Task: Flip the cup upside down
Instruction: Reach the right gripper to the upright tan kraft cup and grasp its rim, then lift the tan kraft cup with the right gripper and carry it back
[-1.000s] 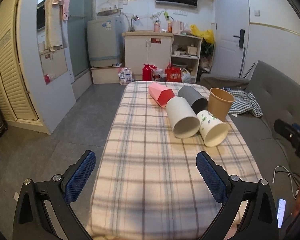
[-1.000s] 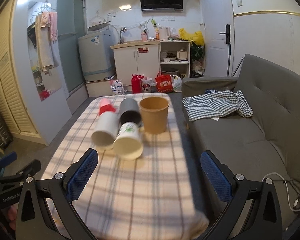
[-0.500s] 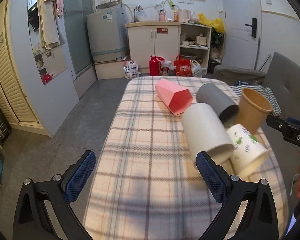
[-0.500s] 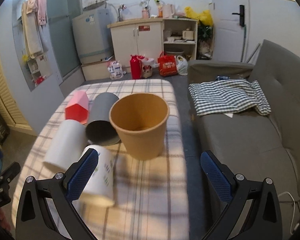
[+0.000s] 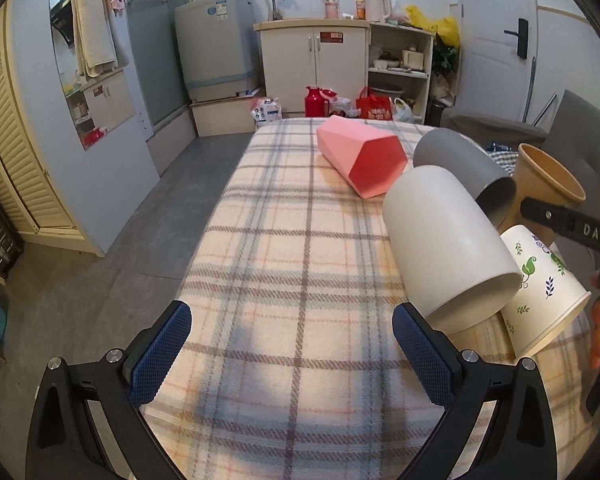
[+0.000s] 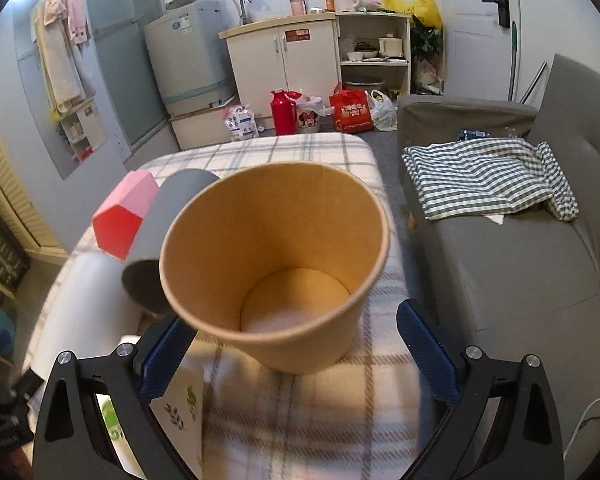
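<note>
Surface, plaid-covered: we list five cups. White cup, grey cup, pink cup, leaf-print cup, all on their sides. Brown cup upright, mouth up, at the right edge, between our right tool's spread fingers, seemingly untouched. Left tool spread, holding nothing.

grey cup tight against brown cup's left

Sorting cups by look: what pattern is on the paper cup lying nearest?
White with green leaf sprigs; left wrist view shows it best.
</note>
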### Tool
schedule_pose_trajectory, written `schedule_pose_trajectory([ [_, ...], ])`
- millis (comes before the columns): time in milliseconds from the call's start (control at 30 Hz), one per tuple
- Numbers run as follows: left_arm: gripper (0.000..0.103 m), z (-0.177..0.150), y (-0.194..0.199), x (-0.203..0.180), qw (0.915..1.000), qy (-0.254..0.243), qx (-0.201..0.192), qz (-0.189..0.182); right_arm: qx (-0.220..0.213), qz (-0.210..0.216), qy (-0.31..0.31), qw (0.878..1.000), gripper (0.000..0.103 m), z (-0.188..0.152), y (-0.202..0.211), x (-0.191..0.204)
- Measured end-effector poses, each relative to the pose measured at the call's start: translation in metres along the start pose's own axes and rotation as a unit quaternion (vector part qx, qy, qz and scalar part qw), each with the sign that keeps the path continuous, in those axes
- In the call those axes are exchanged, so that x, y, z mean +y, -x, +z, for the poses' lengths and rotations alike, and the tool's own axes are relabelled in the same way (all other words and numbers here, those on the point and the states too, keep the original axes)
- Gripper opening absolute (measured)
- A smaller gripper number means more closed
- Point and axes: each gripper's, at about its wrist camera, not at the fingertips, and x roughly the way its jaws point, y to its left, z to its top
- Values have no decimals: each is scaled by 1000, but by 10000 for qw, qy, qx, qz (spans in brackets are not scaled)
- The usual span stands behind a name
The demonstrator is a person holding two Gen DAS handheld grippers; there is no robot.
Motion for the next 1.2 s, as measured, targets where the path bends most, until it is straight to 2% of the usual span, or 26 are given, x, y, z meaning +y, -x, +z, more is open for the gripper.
schedule_pose_trajectory([
  [33,103,0,0,-1,10000,-15,-9,-1,-5,-9,28,10000,97,1,-1,0],
  [100,103,-1,2,-3,10000,-59,-22,4,19,58,73,10000,86,4,-3,2],
  [167,103,-1,4,-5,10000,-77,-29,-1,20,102,108,9999,81,6,-2,6],
  [333,103,1,15,-4,10000,-69,-38,12,-101,54,177,9998,81,8,22,10],
  [533,103,9,61,4,9994,13,-349,-60,-280,-55,89,9996,81,5,90,17],
  [700,103,8,112,10,9979,-2,-629,-140,-312,-146,271,9990,81,-16,159,37],
  [900,103,-15,163,23,9966,-133,-779,-219,-227,-13,454,9987,81,-61,229,73],
  [1000,103,-31,178,32,9964,-153,-793,-241,-127,54,550,9984,81,-87,249,92],
  [1200,103,-57,193,45,9966,-122,-799,-187,317,246,505,9979,81,-129,254,117],
])
